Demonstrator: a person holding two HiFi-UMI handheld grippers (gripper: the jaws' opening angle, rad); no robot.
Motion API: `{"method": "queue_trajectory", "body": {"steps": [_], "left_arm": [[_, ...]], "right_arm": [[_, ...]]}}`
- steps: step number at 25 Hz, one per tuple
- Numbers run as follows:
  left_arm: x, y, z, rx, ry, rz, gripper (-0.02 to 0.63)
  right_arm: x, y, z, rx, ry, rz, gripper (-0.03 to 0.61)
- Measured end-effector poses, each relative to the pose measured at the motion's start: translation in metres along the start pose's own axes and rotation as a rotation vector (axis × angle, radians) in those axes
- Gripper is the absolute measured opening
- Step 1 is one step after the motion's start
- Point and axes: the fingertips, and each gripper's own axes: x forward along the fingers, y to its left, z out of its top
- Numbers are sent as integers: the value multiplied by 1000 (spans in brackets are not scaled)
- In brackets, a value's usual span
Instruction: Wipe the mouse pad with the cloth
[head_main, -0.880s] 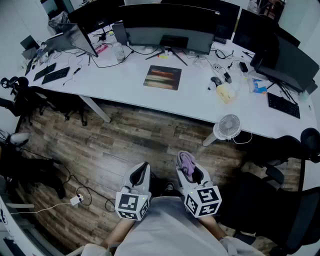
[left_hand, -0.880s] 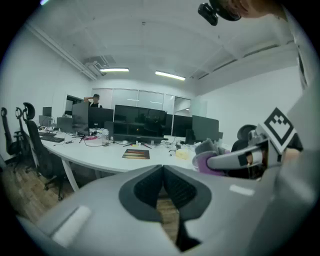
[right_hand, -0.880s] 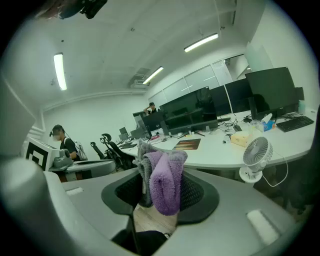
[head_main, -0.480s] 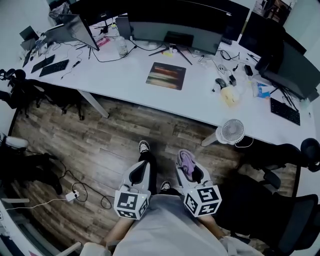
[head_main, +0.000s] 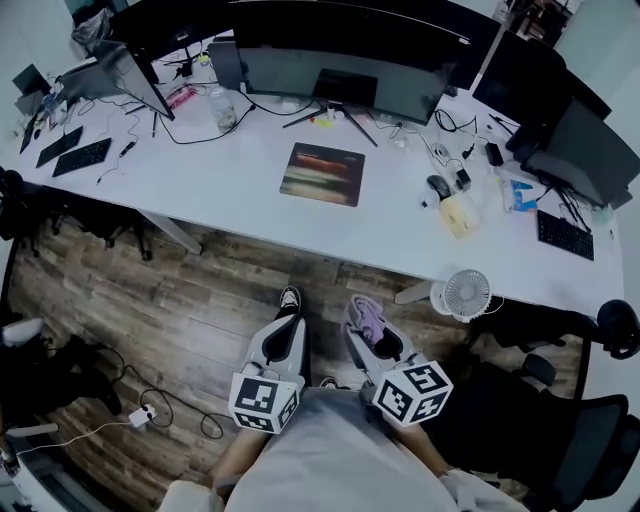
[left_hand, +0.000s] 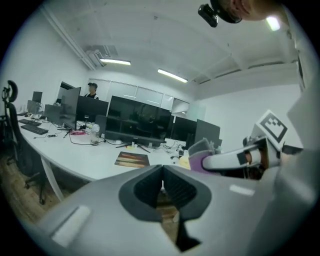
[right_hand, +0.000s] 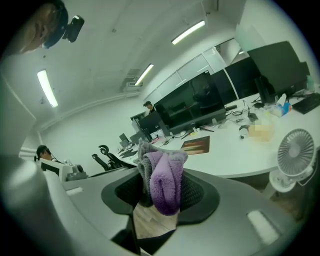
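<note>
Right hand-held gripper (right_hand: 159, 192) clamped on purple-grey cloth (right_hand: 164, 180), held low over wooden floor (head_main: 200, 300); left hand-held gripper (left_hand: 163, 184) jaws together, nothing between; mouse pad (head_main: 322, 174) flat on white table (head_main: 220, 185), before monitor (head_main: 340, 60), well apart from both.

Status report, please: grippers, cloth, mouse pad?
Left gripper shut, empty. Right gripper shut on cloth. Mouse pad bare on desk, not yet reached.
</note>
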Motion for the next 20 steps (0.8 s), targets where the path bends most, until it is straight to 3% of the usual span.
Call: {"method": "queue_trajectory", "body": {"steps": [2,7,10,20], "left_arm": [[18,20,12,2,9,-9,0],[69,72,50,-3,40,-44,0],[101,102,69,38,63,-54,0],[197,200,110,45,100,-110,0]], "right_arm": [[21,-1,17,3,-12,5,179],[76,-8,68,3,-35,-79,179],[114,-11,95,40,-36,-94,179],[231,-28,166,58,-22,-149,181]]}}
